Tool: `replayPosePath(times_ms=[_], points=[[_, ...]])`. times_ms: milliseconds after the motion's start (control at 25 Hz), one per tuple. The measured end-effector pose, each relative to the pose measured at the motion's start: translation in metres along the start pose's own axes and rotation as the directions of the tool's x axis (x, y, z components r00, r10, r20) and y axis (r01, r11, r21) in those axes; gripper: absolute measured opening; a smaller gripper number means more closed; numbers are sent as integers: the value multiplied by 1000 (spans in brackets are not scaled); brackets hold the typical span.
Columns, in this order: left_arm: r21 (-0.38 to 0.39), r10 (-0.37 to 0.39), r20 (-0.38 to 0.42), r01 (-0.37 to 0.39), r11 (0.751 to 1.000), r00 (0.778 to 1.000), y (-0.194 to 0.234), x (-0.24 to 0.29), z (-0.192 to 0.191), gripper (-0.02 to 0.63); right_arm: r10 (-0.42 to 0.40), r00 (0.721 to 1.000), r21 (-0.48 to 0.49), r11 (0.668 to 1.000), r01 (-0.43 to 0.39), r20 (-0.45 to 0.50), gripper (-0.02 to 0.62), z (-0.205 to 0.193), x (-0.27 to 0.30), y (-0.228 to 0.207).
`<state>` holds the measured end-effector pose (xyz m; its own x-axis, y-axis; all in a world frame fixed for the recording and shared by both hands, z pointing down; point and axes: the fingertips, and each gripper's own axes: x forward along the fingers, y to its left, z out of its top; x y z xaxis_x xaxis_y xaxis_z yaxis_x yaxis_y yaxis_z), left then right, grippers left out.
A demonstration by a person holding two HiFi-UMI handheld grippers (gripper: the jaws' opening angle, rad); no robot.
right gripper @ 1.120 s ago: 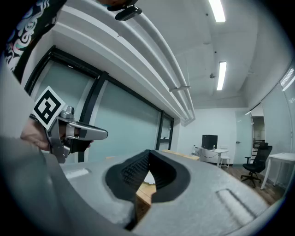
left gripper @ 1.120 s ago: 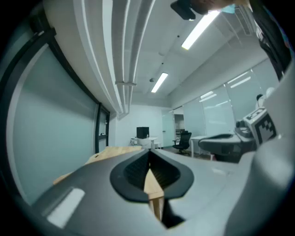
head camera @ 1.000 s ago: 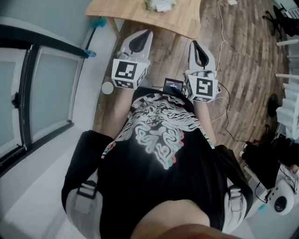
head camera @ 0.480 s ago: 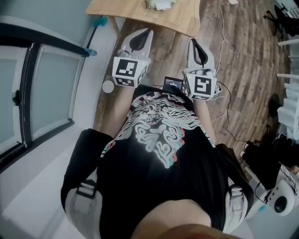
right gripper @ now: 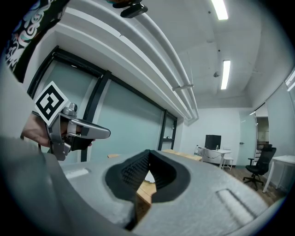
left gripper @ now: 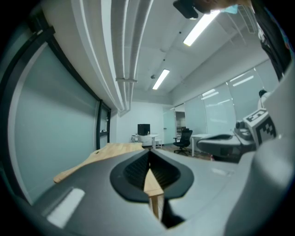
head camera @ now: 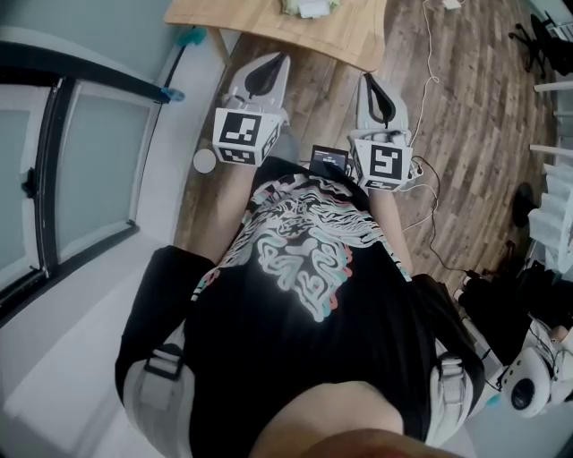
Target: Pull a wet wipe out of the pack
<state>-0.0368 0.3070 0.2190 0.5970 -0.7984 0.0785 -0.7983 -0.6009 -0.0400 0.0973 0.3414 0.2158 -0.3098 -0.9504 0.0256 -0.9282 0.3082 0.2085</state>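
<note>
In the head view the wet wipe pack point(head camera: 309, 7) shows as a pale green and white bundle on the wooden table point(head camera: 269, 27), cut off by the top edge. My left gripper point(head camera: 276, 61) and right gripper point(head camera: 369, 82) are held level side by side in front of the chest, short of the table's near edge. Both have their jaws closed tip to tip with nothing between them. The left gripper view shows the left gripper point(left gripper: 150, 151) shut, with the table point(left gripper: 99, 154) beyond it. The right gripper point(right gripper: 148, 152) looks the same in its own view.
A glass partition with a black frame point(head camera: 54, 179) runs along the left. A small white round thing point(head camera: 205, 161) lies on the floor by the table leg. Cables point(head camera: 430, 80) trail over the wooden floor at right, near dark bags point(head camera: 510, 304). A small screen device point(head camera: 329, 161) sits between the grippers.
</note>
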Motion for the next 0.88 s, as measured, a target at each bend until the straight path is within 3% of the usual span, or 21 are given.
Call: replayPosePath(times_ms=[440, 880], points=[[-9, 4, -6, -4, 1000, 1000, 20, 37, -10, -14, 3, 1000, 10, 1000, -3, -27, -1, -17, 35, -14], [-44, 26, -47, -28, 999, 999, 80, 105, -27, -14, 42, 996, 22, 999, -41, -82, -2, -43, 125, -30]])
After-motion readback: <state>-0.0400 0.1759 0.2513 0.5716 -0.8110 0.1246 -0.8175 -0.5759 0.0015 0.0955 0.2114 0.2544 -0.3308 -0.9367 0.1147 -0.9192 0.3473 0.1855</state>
